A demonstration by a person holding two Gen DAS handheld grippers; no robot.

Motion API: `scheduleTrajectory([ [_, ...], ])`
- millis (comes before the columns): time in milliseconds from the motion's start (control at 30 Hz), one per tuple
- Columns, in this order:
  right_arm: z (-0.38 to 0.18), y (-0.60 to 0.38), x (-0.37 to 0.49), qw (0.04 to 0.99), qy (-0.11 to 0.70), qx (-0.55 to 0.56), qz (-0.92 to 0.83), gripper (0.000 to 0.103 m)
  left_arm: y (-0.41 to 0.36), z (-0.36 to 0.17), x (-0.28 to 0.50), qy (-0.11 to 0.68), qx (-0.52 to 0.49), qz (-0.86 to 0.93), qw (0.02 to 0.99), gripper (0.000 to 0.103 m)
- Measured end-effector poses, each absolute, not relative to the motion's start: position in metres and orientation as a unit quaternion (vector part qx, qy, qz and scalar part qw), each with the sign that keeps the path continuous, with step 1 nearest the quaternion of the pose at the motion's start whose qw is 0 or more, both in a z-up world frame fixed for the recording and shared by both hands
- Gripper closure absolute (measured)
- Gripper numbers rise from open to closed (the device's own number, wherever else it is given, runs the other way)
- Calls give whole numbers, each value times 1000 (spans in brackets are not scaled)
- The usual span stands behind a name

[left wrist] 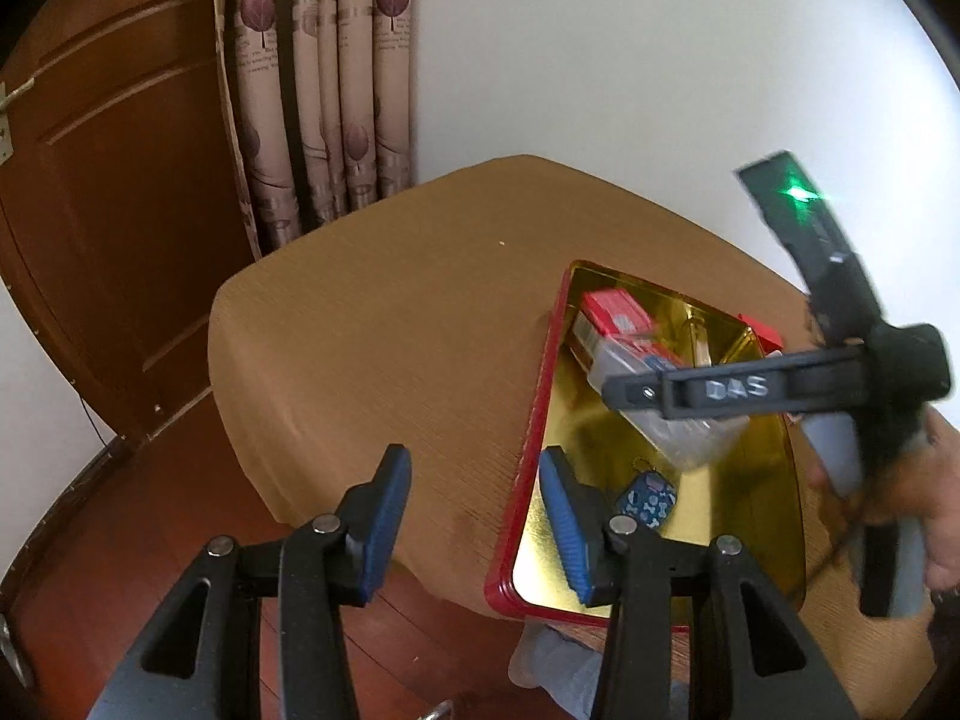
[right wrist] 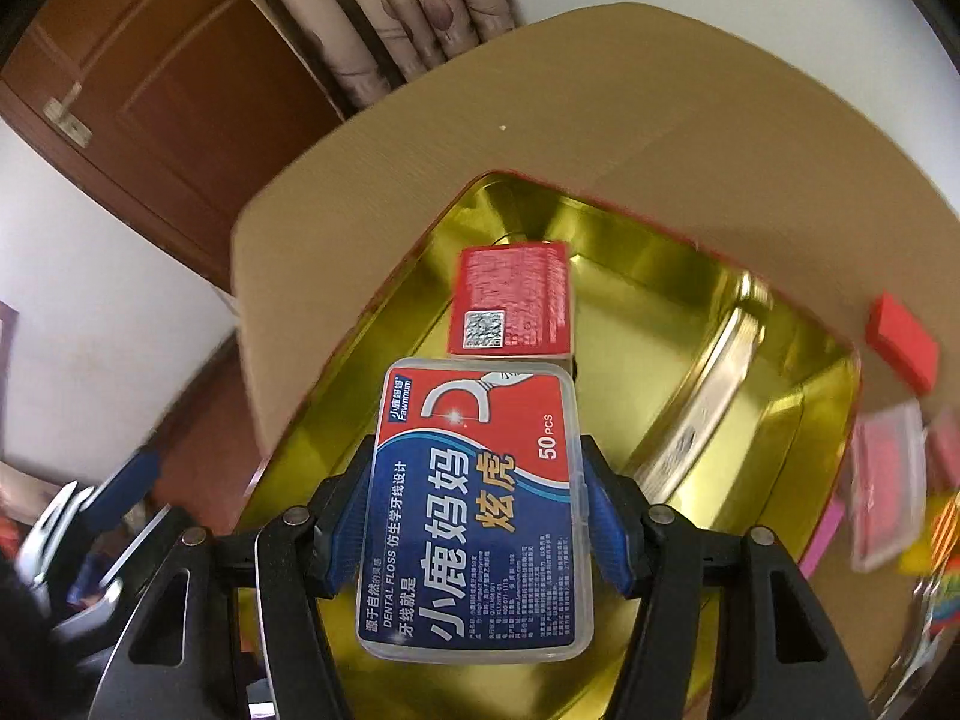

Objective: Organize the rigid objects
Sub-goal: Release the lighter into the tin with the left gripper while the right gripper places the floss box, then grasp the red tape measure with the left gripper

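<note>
Right gripper (right wrist: 474,516): clenched on a clear plastic dental floss box (right wrist: 474,510), blue pads pressed against its two long sides. The label reads "DENTAL FLOSS", "Fawnmum" and "50 PCS" (red above, blue below). The box hangs over the open tin tray (right wrist: 798,420), above its near part.

Tin tray: gold inside, red outer rim, resting on the tan table (right wrist: 420,138). Contents seen from the right wrist: a red carton (right wrist: 510,300) with a QR code lying toward the far left part, just beyond the floss box, and a pale, narrow object (right wrist: 714,384) lying diagonally on the right (blurred; its kind cannot be told). The left wrist view adds a small blue patterned item (left wrist: 648,498) on a short chain near the tray's near end.

Left gripper (left wrist: 474,522): jaws spread apart, nothing between the pads. It hovers over the near left edge of the tray; one pad is above the table, the other above the tray's gold floor.

Outside the tray, to its right: a small red block (right wrist: 903,348) on the table, with further red and pink packets (right wrist: 888,492) beside it (blurred).

Surroundings: brown wooden door (left wrist: 108,180), patterned curtain (left wrist: 324,90), white wall (left wrist: 660,48).
</note>
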State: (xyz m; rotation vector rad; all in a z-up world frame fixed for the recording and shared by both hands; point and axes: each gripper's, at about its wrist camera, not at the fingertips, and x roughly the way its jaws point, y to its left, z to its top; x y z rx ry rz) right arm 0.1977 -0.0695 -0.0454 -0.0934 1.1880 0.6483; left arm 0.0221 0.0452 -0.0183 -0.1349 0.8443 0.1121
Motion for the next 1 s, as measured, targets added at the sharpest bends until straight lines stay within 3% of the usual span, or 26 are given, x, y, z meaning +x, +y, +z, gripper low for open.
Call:
scheduleTrajectory([
  [233, -58, -60, 212, 786, 543, -52, 290, 44, 46, -29, 31, 437, -69, 49, 895, 58],
  [367, -55, -75, 216, 792, 539, 2, 289, 34, 43, -29, 32, 439, -61, 52, 895, 58],
  [467, -37, -102, 204, 812, 506, 52, 285, 33, 43, -30, 34, 439, -54, 57, 895, 58],
  [533, -21, -132, 185, 836, 467, 82, 276, 32, 44, -31, 33, 442, -55, 58, 894, 58],
  [600, -12, -171, 159, 868, 429, 91, 233, 14, 44, -31, 33, 443, -57, 58, 893, 58],
  [633, -11, -191, 148, 882, 413, 93, 207, 12, 44, -30, 32, 443, -57, 59, 893, 58],
  [767, -22, -287, 101, 915, 387, 87, 72, 8, 42, -28, 29, 435, -49, 65, 897, 58],
  [867, -44, -368, 74, 914, 395, 56, -72, 0, 37, -24, 25, 425, -38, 65, 902, 58],
  [1000, -75, -460, 46, 893, 409, 20, -188, 0, 19, -15, 16, 400, -6, 53, 915, 58],
])
